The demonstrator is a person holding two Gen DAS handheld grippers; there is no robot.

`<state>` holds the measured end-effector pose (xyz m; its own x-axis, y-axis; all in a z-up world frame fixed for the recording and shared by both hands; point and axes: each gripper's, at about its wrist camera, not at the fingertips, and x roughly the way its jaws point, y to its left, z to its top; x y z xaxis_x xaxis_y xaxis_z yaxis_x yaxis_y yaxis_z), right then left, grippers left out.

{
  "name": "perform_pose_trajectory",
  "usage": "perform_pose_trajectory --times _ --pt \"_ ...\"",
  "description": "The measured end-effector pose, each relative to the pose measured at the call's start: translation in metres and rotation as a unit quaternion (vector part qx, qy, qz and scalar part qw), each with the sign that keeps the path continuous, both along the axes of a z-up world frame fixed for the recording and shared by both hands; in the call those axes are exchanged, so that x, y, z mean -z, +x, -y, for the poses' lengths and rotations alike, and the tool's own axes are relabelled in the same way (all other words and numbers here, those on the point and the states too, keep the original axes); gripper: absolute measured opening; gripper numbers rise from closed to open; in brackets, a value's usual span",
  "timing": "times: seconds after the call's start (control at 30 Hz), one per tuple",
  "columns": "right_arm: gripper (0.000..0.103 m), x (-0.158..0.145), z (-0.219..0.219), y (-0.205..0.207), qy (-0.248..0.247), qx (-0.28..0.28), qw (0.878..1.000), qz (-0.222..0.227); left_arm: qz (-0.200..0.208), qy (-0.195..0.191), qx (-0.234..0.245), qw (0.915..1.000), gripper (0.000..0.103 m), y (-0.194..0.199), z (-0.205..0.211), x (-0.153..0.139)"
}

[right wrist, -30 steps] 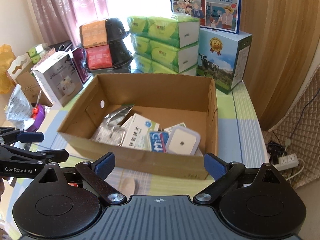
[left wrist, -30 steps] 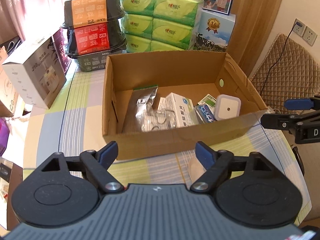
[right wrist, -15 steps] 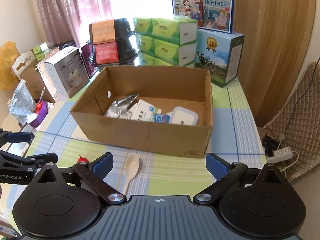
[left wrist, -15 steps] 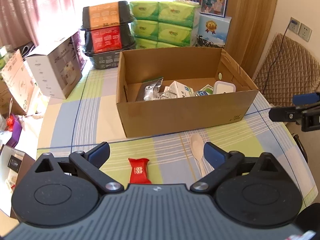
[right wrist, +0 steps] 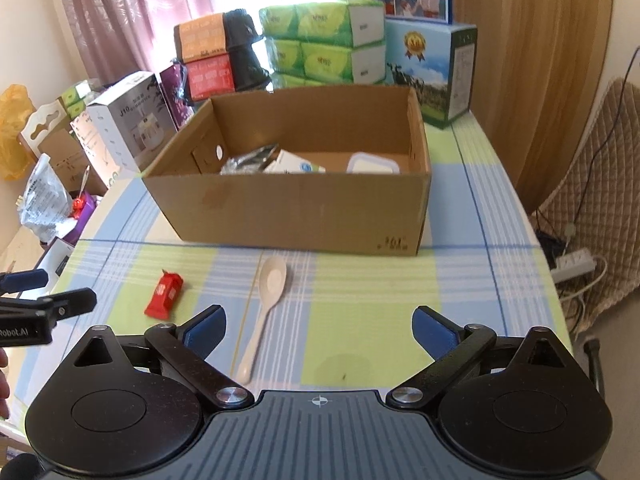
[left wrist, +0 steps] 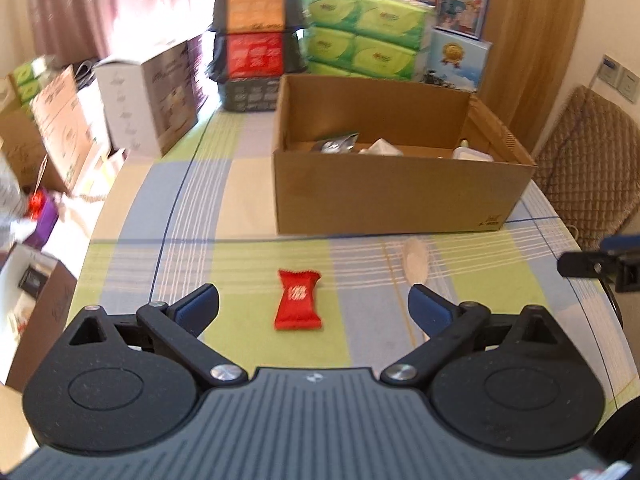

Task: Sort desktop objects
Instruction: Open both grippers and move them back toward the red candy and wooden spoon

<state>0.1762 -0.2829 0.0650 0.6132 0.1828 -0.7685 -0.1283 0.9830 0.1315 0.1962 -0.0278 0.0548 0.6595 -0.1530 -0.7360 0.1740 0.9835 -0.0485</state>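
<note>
- Here, at lower centre of the left wrist view, we see a small red crinkle-edged foil candy packet (left wrist: 298, 300) flat on the checked tablecloth (left wrist: 240, 208).
- A cream plastic spoon (right wrist: 266, 300) lies right of it, before the open brown cardboard box (right wrist: 296, 208).
- Our left gripper (left wrist: 313, 304) and right gripper (right wrist: 319, 326) are both spread wide, empty.

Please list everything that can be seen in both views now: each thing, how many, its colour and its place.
Brown cardboard box: one, table centre; holds a silver pouch, white items.
Red candy packet: one, table front.
Cream plastic spoon: one, right of packet.
Thin wooden stick: one, beside spoon.
Green tissue packs: several, behind box.
Black food containers: three, stacked, behind box.
Checked tablecloth: green, blue.
Left hand-held gripper: open.
Right hand-held gripper: open.
</note>
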Motion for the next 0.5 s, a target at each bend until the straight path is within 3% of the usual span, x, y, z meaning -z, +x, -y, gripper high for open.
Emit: perform_pose_trajectory --times 0.17,0.5 --pt "0.097 0.015 0.0 -0.006 0.007 0.012 1.0 -0.008 0.009 0.011 -0.011 0.9998 0.099 -0.006 -0.006 0.012" --pt "0.097 0.038 -0.005 -0.01 0.01 0.019 1.0 -0.002 -0.011 0.008 -0.018 0.9997 0.099 -0.001 -0.017 0.038"
